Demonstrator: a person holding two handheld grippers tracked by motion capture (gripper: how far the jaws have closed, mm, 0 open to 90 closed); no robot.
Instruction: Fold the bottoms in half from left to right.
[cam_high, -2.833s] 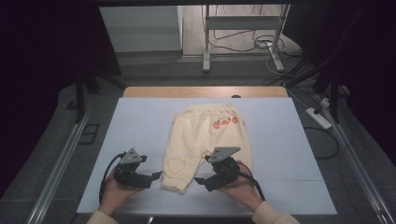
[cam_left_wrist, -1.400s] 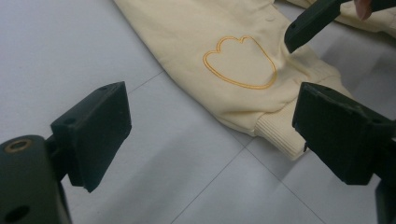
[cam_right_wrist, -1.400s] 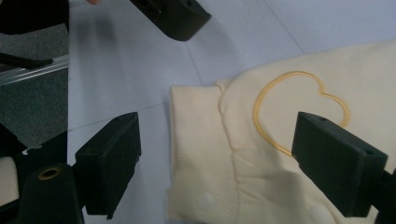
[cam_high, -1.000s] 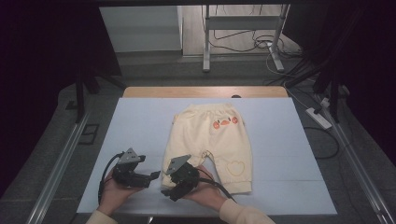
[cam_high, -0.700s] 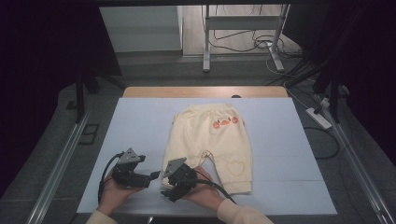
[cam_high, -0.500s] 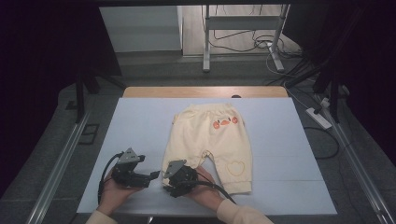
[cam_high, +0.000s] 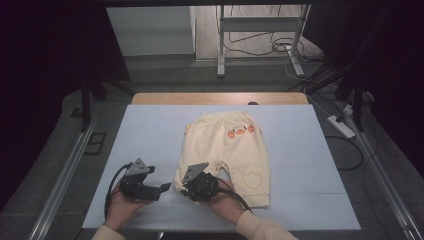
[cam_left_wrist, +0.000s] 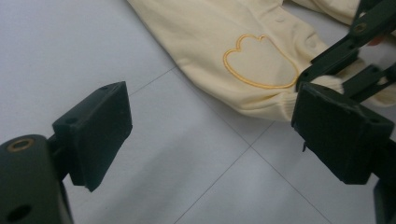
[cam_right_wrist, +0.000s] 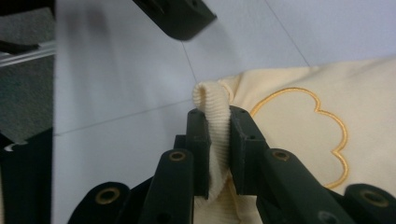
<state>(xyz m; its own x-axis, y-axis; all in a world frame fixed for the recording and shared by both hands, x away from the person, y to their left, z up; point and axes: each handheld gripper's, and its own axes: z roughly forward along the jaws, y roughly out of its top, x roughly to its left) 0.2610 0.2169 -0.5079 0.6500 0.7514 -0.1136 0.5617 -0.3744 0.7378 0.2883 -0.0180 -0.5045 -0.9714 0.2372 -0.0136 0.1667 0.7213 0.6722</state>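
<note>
Where the pale desk (cam_high: 150, 130) meets the near edge, two hand-held grippers at work on yellow pants (cam_high: 227, 150). Pants spread flat near the middle of the desk, waistband toward the far side, both legs toward the person. Orange print (cam_high: 240, 131) below the waistband; heart outline (cam_high: 250, 178) on the right leg, a second heart (cam_left_wrist: 260, 60) on the left leg.

Right hand-held gripper (cam_right_wrist: 218, 140): jaws just closing, now clamped on the ribbed cuff (cam_right_wrist: 215, 107) of the left leg. Cuff pinched upright between the pads, its folded edge standing just above the fingertips. In the high view, same hand-held gripper (cam_high: 186, 189) at the near left corner of the pants, held in the right hand (cam_high: 222, 202).

Left hand-held gripper (cam_left_wrist: 210, 133): jaws wide apart, nothing between them, over bare desk just beside the left leg, not touching cloth. In the high view, seen (cam_high: 162, 189) left of the pants, held in the left hand (cam_high: 120, 205), cable (cam_high: 111, 187) looping at its left.

Beyond the desk: floor with cables (cam_high: 260, 42) and a power strip (cam_high: 340, 125).
</note>
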